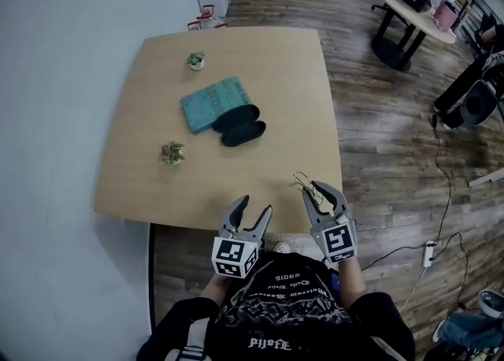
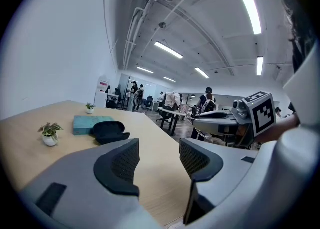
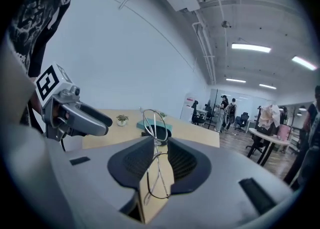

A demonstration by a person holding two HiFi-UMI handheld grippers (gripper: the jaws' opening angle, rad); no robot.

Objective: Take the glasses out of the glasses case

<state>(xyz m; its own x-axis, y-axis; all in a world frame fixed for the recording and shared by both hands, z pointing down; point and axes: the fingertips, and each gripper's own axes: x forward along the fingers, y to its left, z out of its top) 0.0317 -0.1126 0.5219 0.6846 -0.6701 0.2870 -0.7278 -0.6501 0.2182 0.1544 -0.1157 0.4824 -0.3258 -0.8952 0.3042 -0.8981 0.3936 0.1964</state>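
**A:** Where are the glasses?

**B:** Out of the case. The right tongs [image 1: 312,189] is closed partway on the thin wire glasses [image 3: 156,143], above the tabletop [image 1: 299,99] edge at 5 o'clock. The open black glasses case [image 1: 240,124] lies mid-tabletop, at 11 o'clock from them, touching a teal book [image 1: 213,102].

**A:** And the left tongs [image 2: 159,154]?

**B:** Jaws apart, nothing between them.

**A:** How will the frame handle?

**B:** Likely light, springy and easily bent (lenses scratch too). A gentle pinch near the bridge, with 1 pad on each side, looks safest.
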